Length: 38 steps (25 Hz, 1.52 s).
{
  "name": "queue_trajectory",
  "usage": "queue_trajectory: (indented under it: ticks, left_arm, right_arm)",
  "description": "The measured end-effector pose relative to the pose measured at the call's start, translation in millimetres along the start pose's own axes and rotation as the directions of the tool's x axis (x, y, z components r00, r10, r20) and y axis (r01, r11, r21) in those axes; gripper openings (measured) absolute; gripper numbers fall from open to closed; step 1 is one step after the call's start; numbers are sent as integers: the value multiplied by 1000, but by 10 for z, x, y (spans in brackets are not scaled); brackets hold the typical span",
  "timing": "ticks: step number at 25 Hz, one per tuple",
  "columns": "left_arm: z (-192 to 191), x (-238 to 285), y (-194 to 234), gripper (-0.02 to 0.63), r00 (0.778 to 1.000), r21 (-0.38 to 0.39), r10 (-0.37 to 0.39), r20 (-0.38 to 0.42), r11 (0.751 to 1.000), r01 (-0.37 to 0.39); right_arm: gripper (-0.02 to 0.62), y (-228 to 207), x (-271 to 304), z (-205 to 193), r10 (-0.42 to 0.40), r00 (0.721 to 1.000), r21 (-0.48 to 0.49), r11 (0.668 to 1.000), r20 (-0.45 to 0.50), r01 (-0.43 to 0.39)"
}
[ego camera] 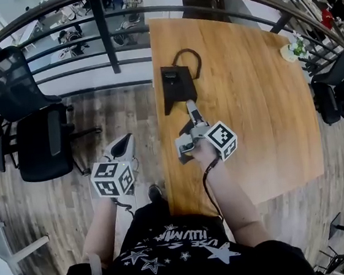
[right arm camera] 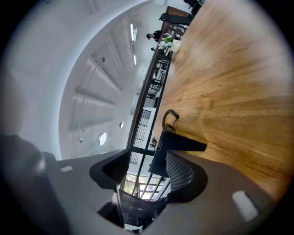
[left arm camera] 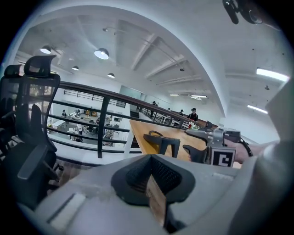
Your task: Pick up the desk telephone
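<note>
One black telephone [ego camera: 177, 85], cord looped, stood on the table [ego camera: 259, 93] near its far left edge. Two grippers: right gripper [ego camera: 189, 106] over the table, just short of the telephone, jaws apart, holding nothing; left gripper [ego camera: 123, 144] off the table's left side, jaws together, holding nothing. Shirt [ego camera: 172, 251] lettering too blurred to read.

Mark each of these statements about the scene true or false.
1. The desk telephone sits on the wooden table. True.
2. The right gripper is shut on the telephone. False: its jaws stand apart, with the telephone ahead of them.
3. The left gripper hangs over the table. False: it is over the floor, beside the table.
4. A small plant stands near the table's far right edge. True.
</note>
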<state>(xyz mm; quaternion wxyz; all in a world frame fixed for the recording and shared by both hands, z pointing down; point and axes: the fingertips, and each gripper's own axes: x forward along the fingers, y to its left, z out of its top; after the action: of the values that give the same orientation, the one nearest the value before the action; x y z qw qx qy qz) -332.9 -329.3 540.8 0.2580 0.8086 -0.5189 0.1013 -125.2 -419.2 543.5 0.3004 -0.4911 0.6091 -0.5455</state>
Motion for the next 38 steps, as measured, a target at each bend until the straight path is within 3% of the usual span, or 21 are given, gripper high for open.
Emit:
queue_trajectory:
  ticks: [4, 11, 21, 38]
  left_arm:
    - [-15, 46, 103, 2, 1000, -7, -12, -11, 1000, 12]
    - [-55, 100, 255, 2, 999, -17, -16, -28, 1000, 16]
    - [-160, 123, 295, 2, 999, -20, -19, -45, 1000, 18]
    - [-288, 238, 325, 2, 996, -43, -31, -82, 999, 28]
  right_arm:
    - [293, -112, 176, -63, -29, 999, 108, 994, 21, 26]
    - [334, -246, 480, -134, -87, 995, 176, 981, 40, 79]
    - [350, -342, 648, -97, -118, 989, 198, 975, 88, 99]
    - [291, -436, 922, -33, -192, 973, 175, 970, 124, 169]
